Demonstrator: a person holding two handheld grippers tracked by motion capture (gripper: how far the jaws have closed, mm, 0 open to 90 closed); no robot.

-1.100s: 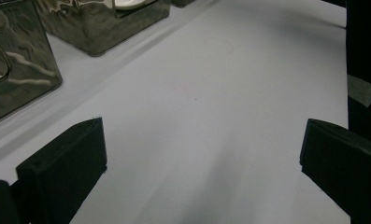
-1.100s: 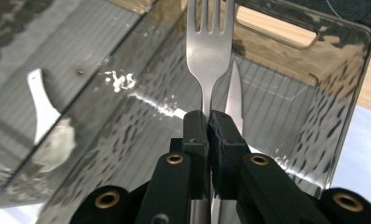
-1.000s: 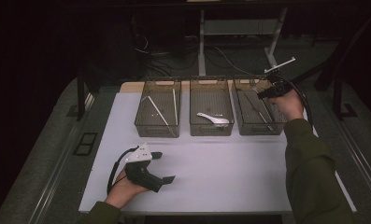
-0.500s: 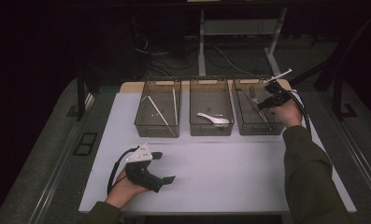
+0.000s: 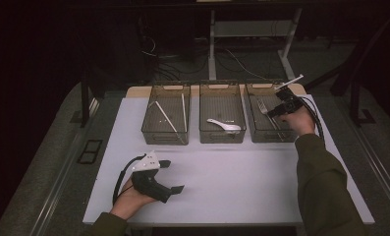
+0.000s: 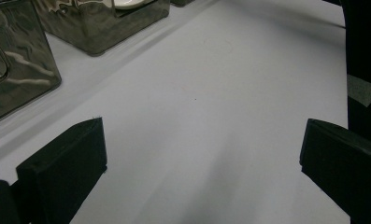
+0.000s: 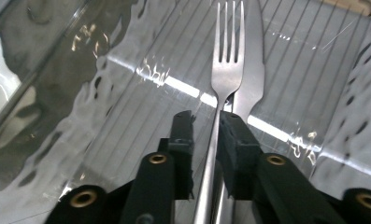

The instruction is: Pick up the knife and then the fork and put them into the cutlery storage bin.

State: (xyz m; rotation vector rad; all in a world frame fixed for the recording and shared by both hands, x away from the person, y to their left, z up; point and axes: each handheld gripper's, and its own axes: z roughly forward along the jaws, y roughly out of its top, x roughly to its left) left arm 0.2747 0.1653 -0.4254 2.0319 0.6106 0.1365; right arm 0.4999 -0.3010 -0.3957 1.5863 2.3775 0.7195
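The room was dim, lit mainly over the table (image 5: 232, 196); its white top sat on a pale wooden board (image 5: 136, 91) that showed at the far edge; a dark grey floor (image 5: 40, 162) surrounded it, with a metal rail (image 5: 60, 182) along the left side; behind the table stood a desk frame with 2 light legs (image 5: 212, 44); black cables (image 5: 182, 64) trailed across the floor beneath it; the far background lay in darkness.
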